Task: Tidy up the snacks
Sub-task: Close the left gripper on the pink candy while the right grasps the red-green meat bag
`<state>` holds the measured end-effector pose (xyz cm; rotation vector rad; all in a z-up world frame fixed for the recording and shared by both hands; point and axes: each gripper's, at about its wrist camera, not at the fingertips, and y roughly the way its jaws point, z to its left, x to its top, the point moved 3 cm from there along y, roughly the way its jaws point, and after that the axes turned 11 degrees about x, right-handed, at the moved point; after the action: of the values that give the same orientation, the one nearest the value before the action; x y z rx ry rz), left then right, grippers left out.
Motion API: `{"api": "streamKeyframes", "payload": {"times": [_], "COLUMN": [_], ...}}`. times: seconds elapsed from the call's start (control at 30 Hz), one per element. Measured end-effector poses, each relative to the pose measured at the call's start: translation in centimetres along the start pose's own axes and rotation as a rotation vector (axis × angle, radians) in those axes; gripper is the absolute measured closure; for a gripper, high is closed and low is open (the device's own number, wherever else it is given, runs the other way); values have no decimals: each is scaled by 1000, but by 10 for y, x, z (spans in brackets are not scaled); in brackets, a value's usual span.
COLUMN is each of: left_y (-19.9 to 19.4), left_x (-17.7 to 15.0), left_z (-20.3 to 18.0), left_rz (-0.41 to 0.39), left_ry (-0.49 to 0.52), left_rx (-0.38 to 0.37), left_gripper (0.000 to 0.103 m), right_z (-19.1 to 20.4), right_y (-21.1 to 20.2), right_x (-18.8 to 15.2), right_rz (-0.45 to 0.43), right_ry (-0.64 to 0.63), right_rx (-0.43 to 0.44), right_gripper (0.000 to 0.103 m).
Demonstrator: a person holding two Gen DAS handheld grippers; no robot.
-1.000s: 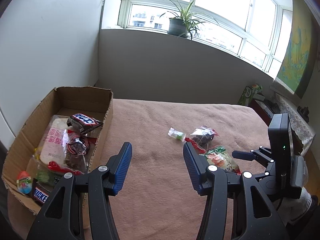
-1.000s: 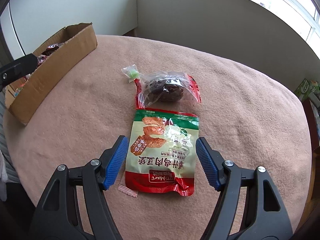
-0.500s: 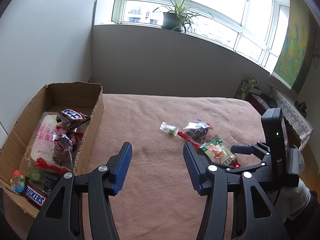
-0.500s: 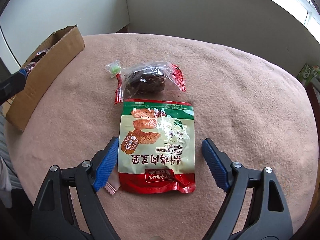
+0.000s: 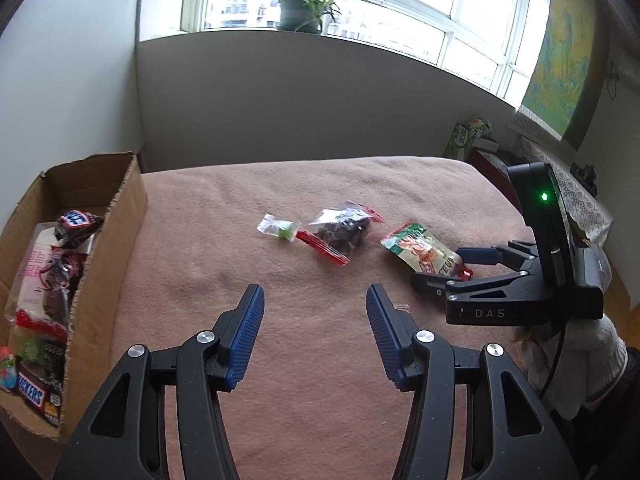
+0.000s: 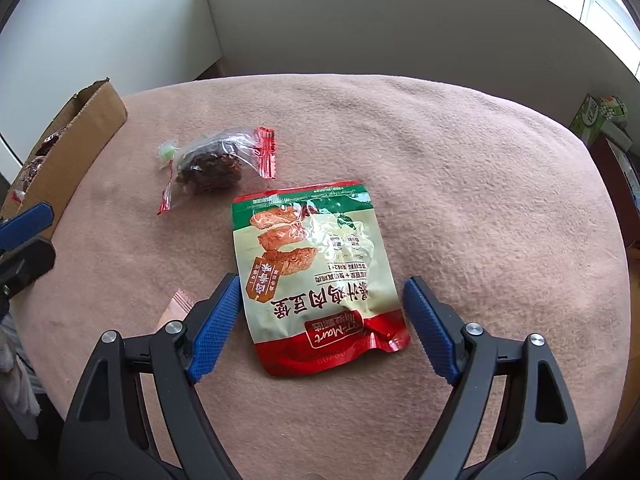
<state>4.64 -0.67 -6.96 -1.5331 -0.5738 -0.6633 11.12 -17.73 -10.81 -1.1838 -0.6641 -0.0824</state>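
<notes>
A red, green and cream snack pouch (image 6: 312, 272) lies flat on the pink blanket. My right gripper (image 6: 322, 280) is open and straddles its lower half, with neither pad touching it. Beyond it lie a clear bag of dark snacks (image 6: 216, 162) and a small green candy (image 6: 168, 152). My left gripper (image 5: 314, 292) is open and empty over bare blanket, short of the clear bag (image 5: 340, 232) and candy (image 5: 280, 230). In the left wrist view the right gripper (image 5: 444, 268) sits at the pouch (image 5: 424, 254). The cardboard box (image 5: 120, 240) at the left holds several snacks.
A small pink sachet (image 6: 178, 306) lies by the right gripper's left finger. The box (image 6: 80, 136) stands at the blanket's left edge. Grey walls rise behind the table, a potted plant (image 5: 304, 12) sits on the sill, and green cartons (image 5: 466, 138) stand at the right.
The right gripper's jaws have widened and it has moved in over the pouch. The left gripper has swung right, so the box has slid towards the left edge of its view.
</notes>
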Motion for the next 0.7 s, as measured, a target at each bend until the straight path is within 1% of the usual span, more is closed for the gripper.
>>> {"api": "streamKeyframes", "payload": {"times": [0.07,0.13,0.3,0.47,0.57,0.67,0.7], "left_y": [8,17,37,51,54,55,55], "left_x": [-4,-10,-17,-22,-23,-23,-24], "left_z": [-16,-32,-61,-73,-76,-77,-77], "left_rz": [25,57,110,134,128,126,125], "left_ry": [35,70,138,172,190,202,205], "left_rx": [-20,-43,-61,-30,-4,4,7], "left_gripper": [51,51,51,51,51,51,53], "right_z": [-3,-2,0,-7,-9,-6,-5], "right_y": [-1,-1,2,0,1,4,3], "right_x": [0,1,5,3,4,5,4], "right_rz": [0,7,17,19,16,18,20], "right_ry": [-8,-28,-49,-39,-32,-40,-45], "right_rx": [17,16,7,0,4,-7,-13], "right_gripper": [19,19,19,20,20,20,20]}}
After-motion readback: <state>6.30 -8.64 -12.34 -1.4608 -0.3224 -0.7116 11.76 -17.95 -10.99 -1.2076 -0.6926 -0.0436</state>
